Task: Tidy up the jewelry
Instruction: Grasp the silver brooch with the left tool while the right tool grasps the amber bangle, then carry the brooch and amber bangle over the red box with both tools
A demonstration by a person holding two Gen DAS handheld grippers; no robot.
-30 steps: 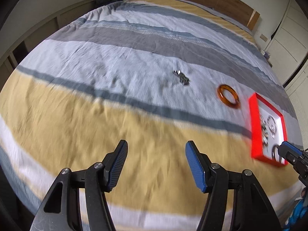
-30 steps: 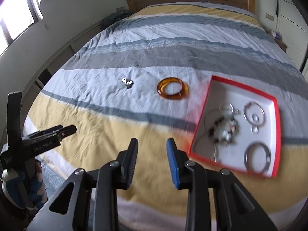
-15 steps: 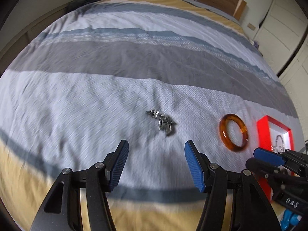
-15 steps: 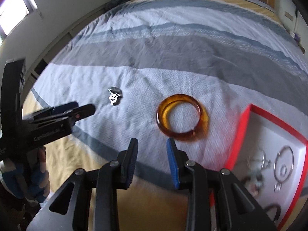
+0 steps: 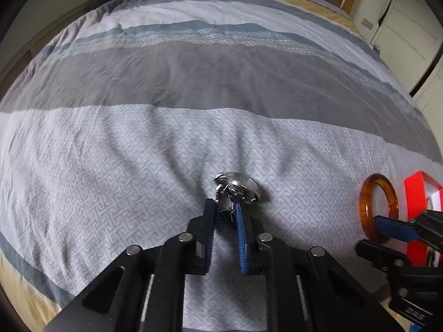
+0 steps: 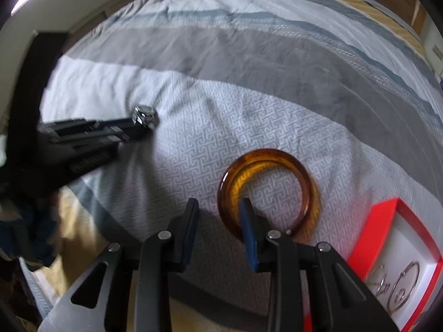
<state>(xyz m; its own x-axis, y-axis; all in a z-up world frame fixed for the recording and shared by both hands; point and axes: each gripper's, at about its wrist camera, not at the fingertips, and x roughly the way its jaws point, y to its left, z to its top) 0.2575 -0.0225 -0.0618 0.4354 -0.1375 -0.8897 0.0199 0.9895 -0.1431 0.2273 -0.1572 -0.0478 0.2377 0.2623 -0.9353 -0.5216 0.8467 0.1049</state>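
Between the left gripper's just-closed jaws a silver trinket is pinched, though its thin edge could be lost on lifting.

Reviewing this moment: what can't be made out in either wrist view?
- Silver piece: left view, its near part sits between the left gripper fingers; type unclear. Right view, blurred.
- Red box: cut by the frame edge in both views, contents mostly out of frame.
- Amber bangle: near rim hidden behind the right gripper; pad contact can't be told.
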